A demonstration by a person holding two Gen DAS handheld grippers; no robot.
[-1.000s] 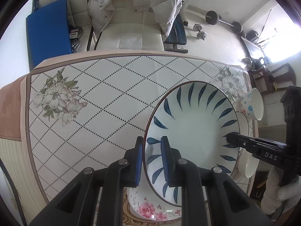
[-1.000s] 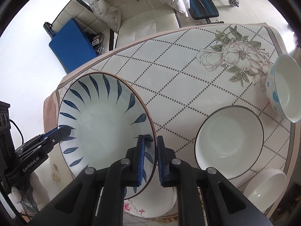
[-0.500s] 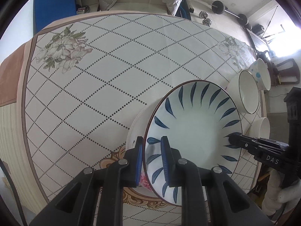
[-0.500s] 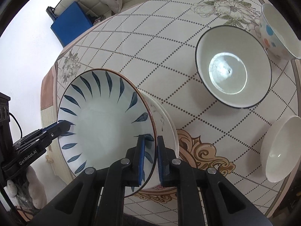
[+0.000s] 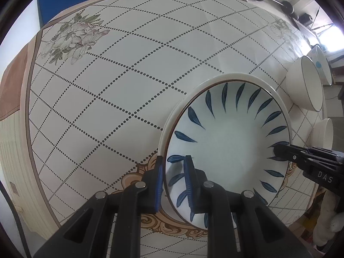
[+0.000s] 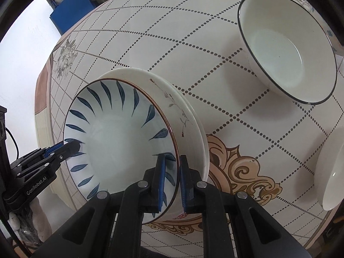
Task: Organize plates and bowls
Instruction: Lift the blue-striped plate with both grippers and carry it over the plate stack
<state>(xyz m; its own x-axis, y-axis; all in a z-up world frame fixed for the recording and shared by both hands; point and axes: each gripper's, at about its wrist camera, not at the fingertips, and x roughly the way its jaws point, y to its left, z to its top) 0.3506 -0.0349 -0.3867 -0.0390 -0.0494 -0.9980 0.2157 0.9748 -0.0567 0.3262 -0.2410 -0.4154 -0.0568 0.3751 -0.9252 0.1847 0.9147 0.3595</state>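
A blue-leaf plate [image 5: 230, 144] [image 6: 120, 135] is held by both grippers just on top of a white floral plate [image 5: 217, 79] [image 6: 185, 111] on the table. My left gripper [image 5: 173, 172] is shut on the plate's left rim; it also shows in the right wrist view [image 6: 71, 146]. My right gripper [image 6: 173, 172] is shut on the plate's right rim; it shows in the left wrist view [image 5: 279, 150]. I cannot tell whether the two plates touch.
A black-rimmed white bowl [image 6: 288, 49] [image 5: 305, 86] stands right of the plates. A plain white bowl [image 6: 329, 172] [image 5: 322, 135] sits nearer the right edge. A dotted bowl [image 5: 320, 64] lies beyond. The table [image 5: 129, 68] has a diamond-patterned cloth.
Both grippers have lowered the blue-leaf plate down onto the white floral plate; the table now looks much closer in both views.
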